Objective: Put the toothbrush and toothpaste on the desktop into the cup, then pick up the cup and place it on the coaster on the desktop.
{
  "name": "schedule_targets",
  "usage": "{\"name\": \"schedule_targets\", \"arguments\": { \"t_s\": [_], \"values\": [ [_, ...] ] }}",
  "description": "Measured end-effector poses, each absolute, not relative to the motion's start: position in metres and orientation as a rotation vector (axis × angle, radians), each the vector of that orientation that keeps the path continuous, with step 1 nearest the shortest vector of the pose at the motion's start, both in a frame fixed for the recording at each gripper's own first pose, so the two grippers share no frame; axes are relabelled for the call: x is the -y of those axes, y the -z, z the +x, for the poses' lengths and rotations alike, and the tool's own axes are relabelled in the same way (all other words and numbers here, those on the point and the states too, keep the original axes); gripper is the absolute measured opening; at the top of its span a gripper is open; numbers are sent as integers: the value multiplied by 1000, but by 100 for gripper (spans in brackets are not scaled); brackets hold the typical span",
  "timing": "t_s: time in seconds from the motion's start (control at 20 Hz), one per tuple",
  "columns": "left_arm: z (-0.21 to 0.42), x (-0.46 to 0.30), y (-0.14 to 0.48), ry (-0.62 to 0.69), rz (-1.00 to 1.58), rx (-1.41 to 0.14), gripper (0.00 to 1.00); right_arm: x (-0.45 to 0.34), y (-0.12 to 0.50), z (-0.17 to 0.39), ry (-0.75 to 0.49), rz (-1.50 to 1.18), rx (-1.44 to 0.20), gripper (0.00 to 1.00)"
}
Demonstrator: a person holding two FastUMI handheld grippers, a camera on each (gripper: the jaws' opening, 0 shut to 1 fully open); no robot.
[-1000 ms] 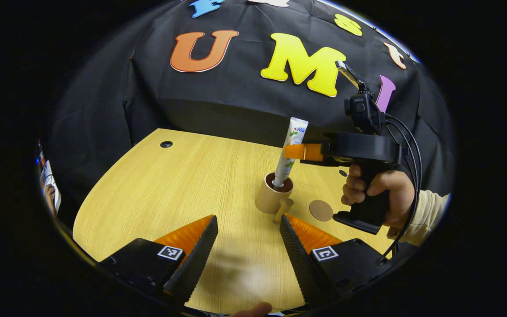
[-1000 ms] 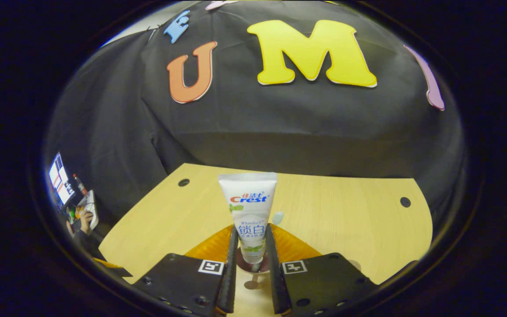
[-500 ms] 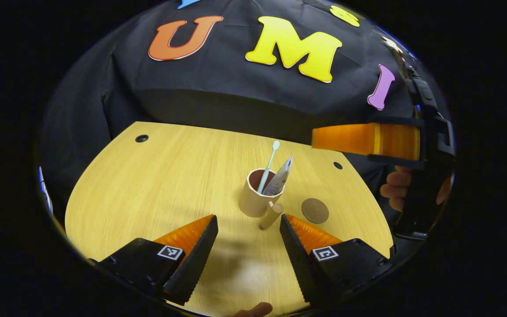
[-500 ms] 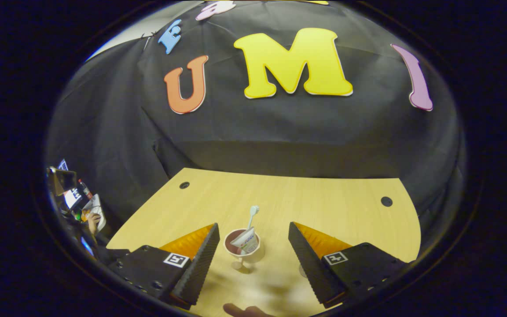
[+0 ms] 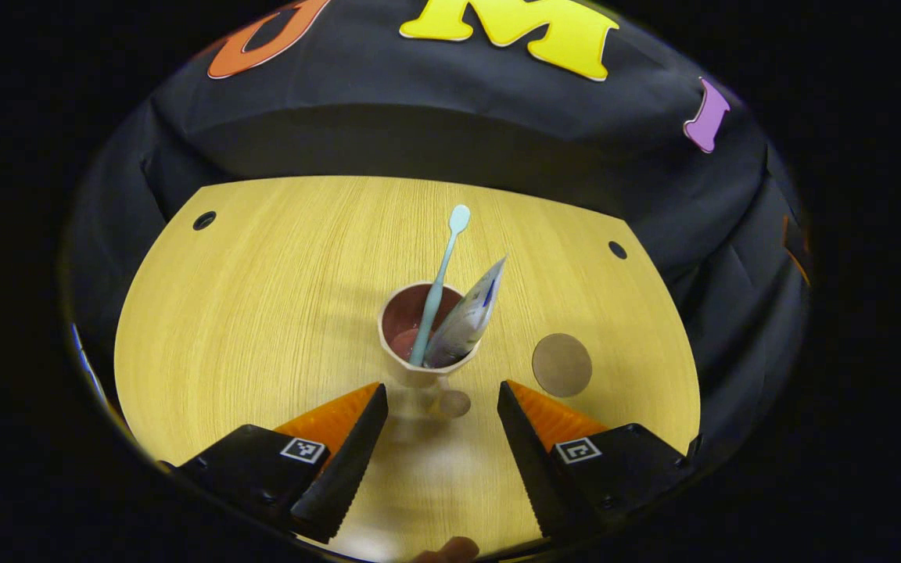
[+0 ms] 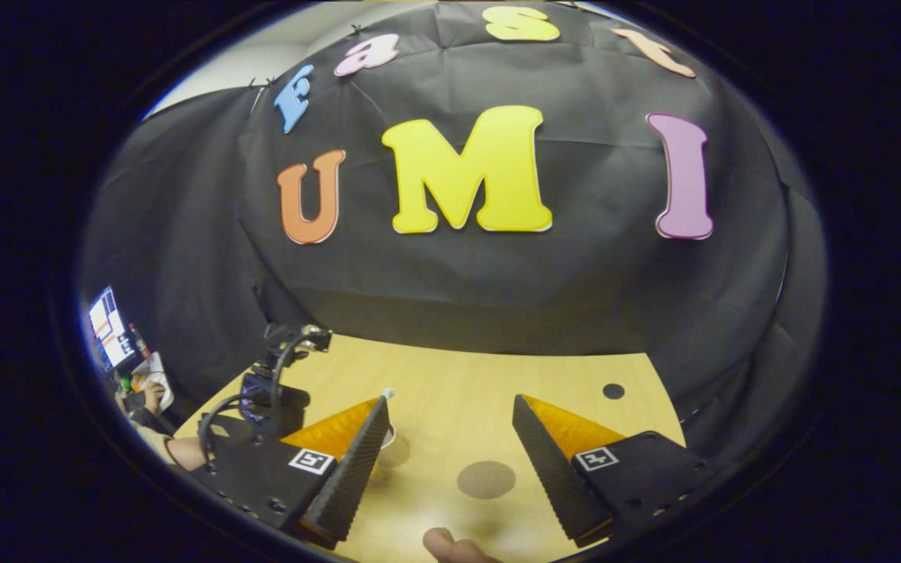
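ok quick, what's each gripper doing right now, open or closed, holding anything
Left gripper: open, holding nothing, just short of the beige cup with the light-blue toothbrush and toothpaste tube inside.
Right gripper: open, holding nothing, above the round brown coaster.

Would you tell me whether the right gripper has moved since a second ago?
Yes. The right gripper released the toothpaste and pulled back rightward from the cup, now open over the coaster.
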State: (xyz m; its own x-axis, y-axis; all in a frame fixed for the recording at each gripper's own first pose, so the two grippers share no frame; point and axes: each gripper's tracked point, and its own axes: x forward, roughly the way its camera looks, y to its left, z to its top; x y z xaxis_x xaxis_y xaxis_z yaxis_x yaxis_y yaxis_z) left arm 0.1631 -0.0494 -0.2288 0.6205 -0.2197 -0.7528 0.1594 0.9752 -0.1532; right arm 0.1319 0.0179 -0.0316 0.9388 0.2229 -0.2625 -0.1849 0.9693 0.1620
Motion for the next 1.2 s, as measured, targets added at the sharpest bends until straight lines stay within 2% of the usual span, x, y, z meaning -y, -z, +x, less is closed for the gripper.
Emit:
{"name": "schedule_targets", "arguments": {
  "t_s": [0.25, 0.3, 0.4, 0.5, 0.65, 0.7, 0.75, 0.8, 0.9, 1.05, 1.2],
  "values": [
    [179, 44, 266, 123, -15, -1040, 88, 10, 36, 96, -211, 162, -286, 93],
    [184, 42, 267, 110, 12, -1047, 87, 14, 40, 90, -218, 167, -300, 95],
    [196, 35, 269, 81, 43, -1053, 84, 24, 49, 82, -214, 170, -318, 93],
    [200, 33, 269, 60, 1, -1082, 78, 33, 57, 76, -201, 186, -332, 95],
    [208, 33, 266, 48, -58, -1133, 77, 42, 73, 70, -207, 199, -367, 96],
    [211, 32, 264, 51, -48, -1136, 73, 45, 79, 70, -206, 197, -379, 93],
    [216, 29, 261, 50, -38, -1137, 72, 48, 82, 69, -206, 196, -387, 96],
    [221, 25, 257, 33, -38, -1132, 63, 50, 83, 70, -209, 196, -391, 96],
    [231, 22, 250, 28, -45, -1128, 29, 54, 85, 70, -207, 200, -394, 96],
    [243, 18, 237, 14, -64, -1121, 27, 56, 81, 71, -206, 207, -383, 93],
    [264, 25, 210, 37, -65, -1079, 27, 58, 76, 71, -204, 195, -364, 96]
  ]
}}
